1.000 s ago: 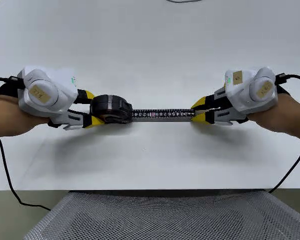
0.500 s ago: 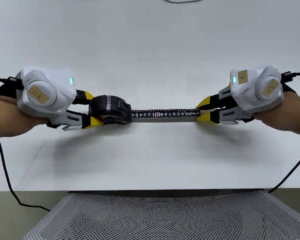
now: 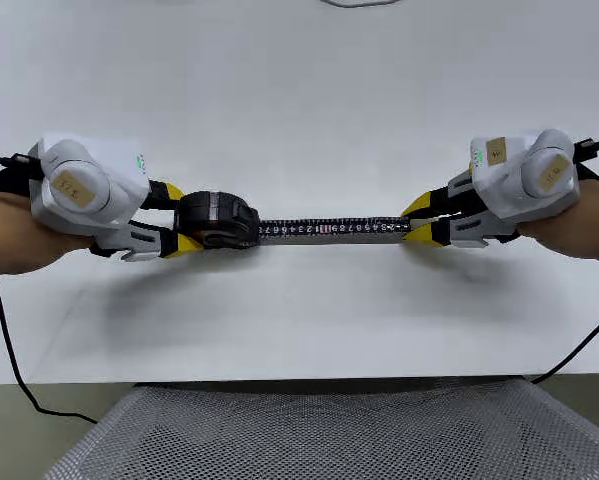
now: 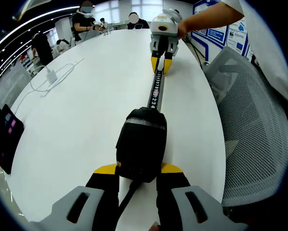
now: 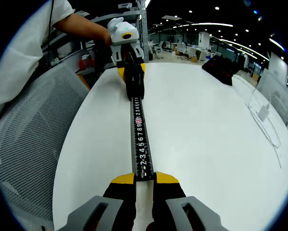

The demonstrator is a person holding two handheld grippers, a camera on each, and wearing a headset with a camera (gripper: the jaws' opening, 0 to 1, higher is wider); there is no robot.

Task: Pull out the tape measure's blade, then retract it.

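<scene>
A black tape measure case [image 3: 216, 219] lies on the white table [image 3: 299, 90], and my left gripper [image 3: 184, 217] is shut on it; the case [image 4: 141, 143] sits between that gripper's yellow-tipped jaws. Its dark numbered blade [image 3: 329, 228] stretches right from the case to my right gripper [image 3: 415, 220], which is shut on the blade's end. In the right gripper view the blade [image 5: 140, 144] runs from my right gripper [image 5: 144, 178] straight to the case [image 5: 134, 85]. In the left gripper view the blade [image 4: 155, 93] leads to the right gripper [image 4: 161, 65].
A grey mesh chair [image 3: 319, 430] stands against the table's near edge. Black cables [image 3: 9, 350] trail from both grippers. On the far side lie a white charger with its cable [image 4: 52, 76] and a dark device [image 4: 4, 137]. People sit at the far end [image 4: 88, 19].
My right gripper has moved further right with the blade's end, so more of the blade is out. The left gripper and the case have shifted slightly left.
</scene>
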